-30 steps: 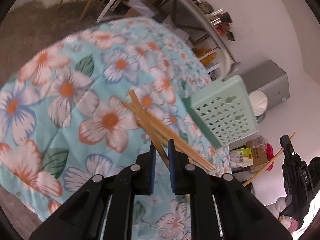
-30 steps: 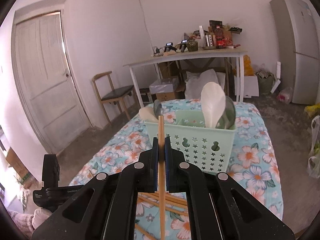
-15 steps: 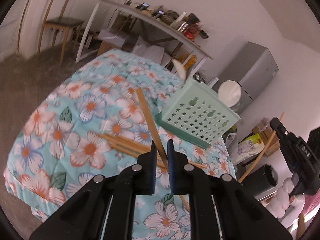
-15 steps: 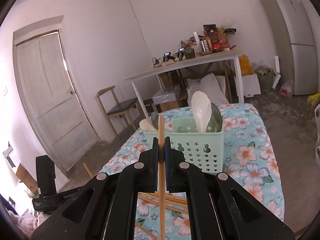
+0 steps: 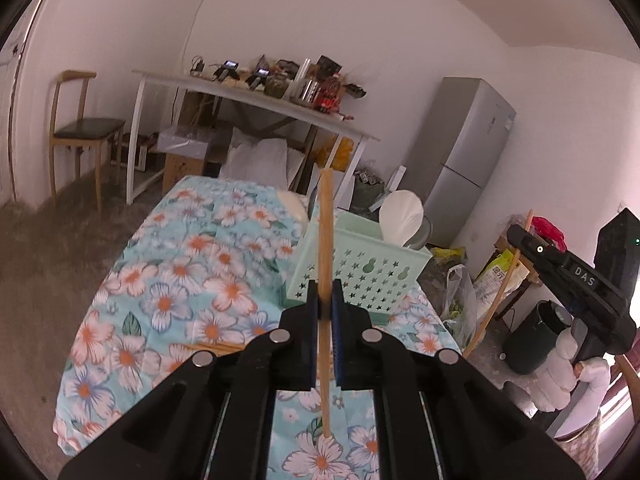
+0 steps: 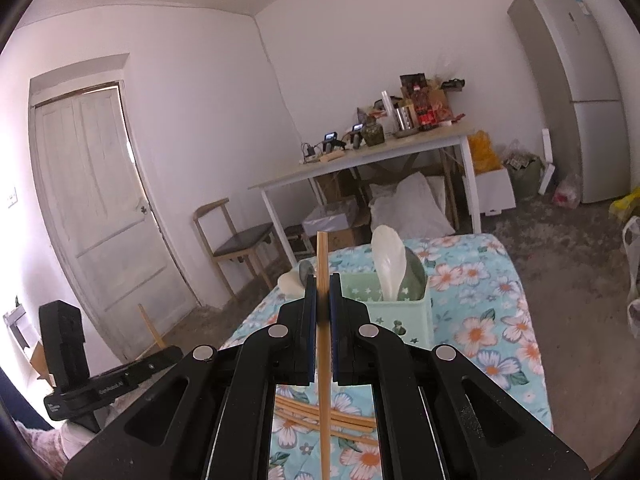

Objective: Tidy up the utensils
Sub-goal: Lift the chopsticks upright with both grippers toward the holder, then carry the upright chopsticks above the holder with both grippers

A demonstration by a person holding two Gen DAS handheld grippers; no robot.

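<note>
My left gripper [image 5: 326, 292] is closing tight on a wooden chopstick [image 5: 326, 220], which stands upright above the floral tablecloth [image 5: 180, 280]. My right gripper [image 6: 322, 284] is shut on a second chopstick [image 6: 322, 252], also upright. A mint-green star-holed basket [image 5: 372, 276] sits ahead on the cloth. It holds a white spoon [image 6: 386, 264] and a dark spoon [image 6: 414, 276]. Several loose chopsticks [image 6: 344, 416] lie on the cloth below my right gripper. In the left wrist view the right gripper's black body [image 5: 568, 276] is at the far right.
Past the table's far end stand a cluttered white table [image 5: 256, 100], a wooden chair [image 5: 80, 128] and a grey fridge [image 5: 464, 152]. A white door [image 6: 100, 208] is at the left. Bags and a black bin [image 5: 532, 336] stand on the floor at the right.
My left gripper lifted a chopstick off the pile, rose and rolled until the chopstick stands upright. My right gripper, still on its chopstick, shifted a little and the basket moved right in its view.
</note>
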